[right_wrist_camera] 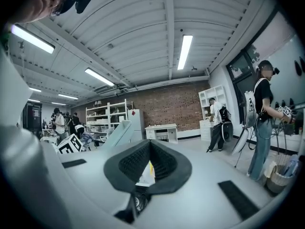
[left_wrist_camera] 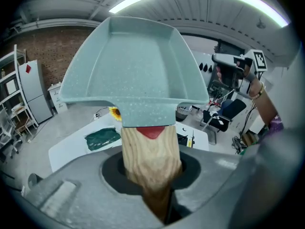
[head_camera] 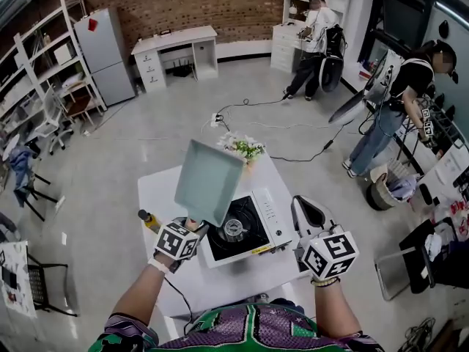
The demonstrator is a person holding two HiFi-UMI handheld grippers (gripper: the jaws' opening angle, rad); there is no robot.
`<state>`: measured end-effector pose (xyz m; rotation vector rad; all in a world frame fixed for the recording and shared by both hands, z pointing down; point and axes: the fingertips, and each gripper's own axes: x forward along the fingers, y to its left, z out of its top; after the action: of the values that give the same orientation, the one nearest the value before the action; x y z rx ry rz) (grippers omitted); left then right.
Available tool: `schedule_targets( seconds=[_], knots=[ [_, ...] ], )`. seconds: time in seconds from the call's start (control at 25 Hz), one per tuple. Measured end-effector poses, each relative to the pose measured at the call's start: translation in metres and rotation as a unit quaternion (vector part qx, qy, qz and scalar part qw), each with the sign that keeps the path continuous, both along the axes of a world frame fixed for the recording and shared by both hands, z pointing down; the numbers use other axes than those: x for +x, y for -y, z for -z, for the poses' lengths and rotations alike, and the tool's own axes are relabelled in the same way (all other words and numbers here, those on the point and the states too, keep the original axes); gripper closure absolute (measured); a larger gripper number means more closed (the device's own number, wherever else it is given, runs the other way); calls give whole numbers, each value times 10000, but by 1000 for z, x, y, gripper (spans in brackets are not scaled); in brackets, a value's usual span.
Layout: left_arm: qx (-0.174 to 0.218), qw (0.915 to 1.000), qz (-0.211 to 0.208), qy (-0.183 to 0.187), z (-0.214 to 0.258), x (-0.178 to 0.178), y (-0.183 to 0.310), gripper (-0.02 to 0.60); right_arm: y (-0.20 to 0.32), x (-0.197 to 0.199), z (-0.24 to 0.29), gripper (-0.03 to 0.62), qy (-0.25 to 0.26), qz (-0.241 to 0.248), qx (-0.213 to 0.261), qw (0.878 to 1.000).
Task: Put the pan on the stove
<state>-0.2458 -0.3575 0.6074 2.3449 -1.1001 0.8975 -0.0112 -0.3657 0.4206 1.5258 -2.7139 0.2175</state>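
Head view puts the pan [head_camera: 209,182] in the air, steeply tilted, its long axis rising away from the left claw [head_camera: 195,226], which is clamped on the wooden handle [left_wrist_camera: 150,151] (the left gripper view settles that). The stove [head_camera: 265,215] sits on the white table [head_camera: 157,196] just below and right of the pan, so I judge the move is down and rightward. The pan is square, shallow, pale green and speckled. The right claw [head_camera: 308,215] hangs beside the stove, jaws slightly apart, empty.
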Motion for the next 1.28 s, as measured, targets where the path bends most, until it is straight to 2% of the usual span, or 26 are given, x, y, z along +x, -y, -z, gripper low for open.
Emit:
schedule_targets(
  seconds=[0.2, 0.4, 0.8, 1.12, 1.28],
  knots=[
    [-291, 9990, -317, 86, -17, 14, -3, 491, 1, 9, -7, 592, 55, -15, -64, 10000],
    [-651, 9969, -451, 38, -28, 15, -4, 492, 2, 6, -10, 592, -2, 5, -77, 10000],
    [-1080, 9909, -726, 338, -55, 8, -7, 491, 2, 9, -16, 592, -6, -5, -151, 9999],
    [-1513, 9813, -1038, 583, -84, -3, -19, 491, 3, 10, -26, 592, 258, -10, -336, 9991],
    [-1604, 9753, -1241, 876, -95, -11, -22, 491, 4, 12, -31, 592, 345, -25, -398, 9986]
  ],
)
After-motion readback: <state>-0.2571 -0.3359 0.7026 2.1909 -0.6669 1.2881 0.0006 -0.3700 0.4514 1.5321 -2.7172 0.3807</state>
